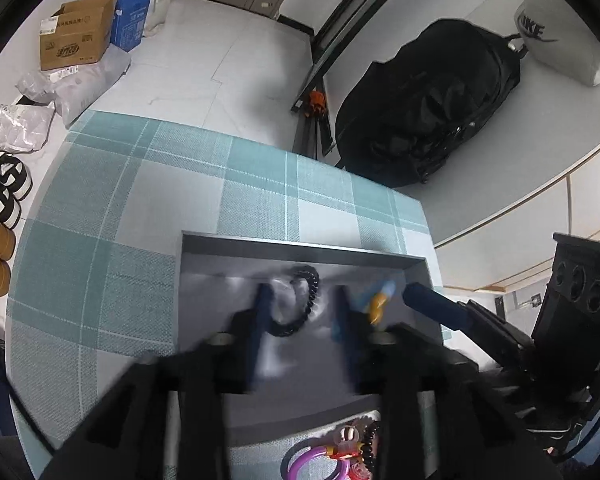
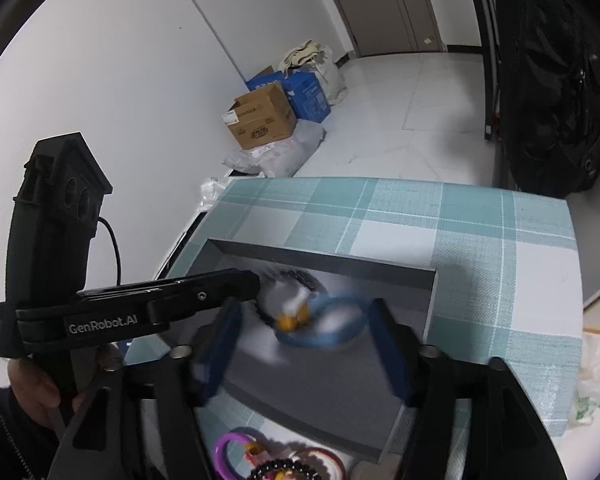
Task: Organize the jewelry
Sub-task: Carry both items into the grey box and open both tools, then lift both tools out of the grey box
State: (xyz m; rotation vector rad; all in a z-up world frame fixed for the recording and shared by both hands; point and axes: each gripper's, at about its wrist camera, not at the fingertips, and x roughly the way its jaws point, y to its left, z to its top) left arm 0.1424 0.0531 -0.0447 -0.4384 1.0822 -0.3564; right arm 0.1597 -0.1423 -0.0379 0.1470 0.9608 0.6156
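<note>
A grey tray [image 1: 300, 249] [image 2: 324, 261] lies on the teal checked table. In it are a black beaded bracelet [image 1: 308, 304] [image 2: 306, 278] and a blue bracelet with a yellow charm [image 1: 378, 302] [image 2: 324, 322]. My left gripper [image 1: 302, 312] is open over the tray, its fingers on either side of the black bracelet. My right gripper [image 2: 304, 336] is open over the blue bracelet, its fingers apart around it. A pile of loose jewelry, with a purple ring [image 1: 314, 460] [image 2: 230, 450] and dark beads [image 2: 284, 470], lies at the near table edge.
The table drops off on the far and right sides. On the floor beyond are cardboard boxes [image 1: 76, 36] [image 2: 262, 120], plastic bags and shoes [image 1: 4, 188]. A black bag [image 1: 432, 108] sits at the far right.
</note>
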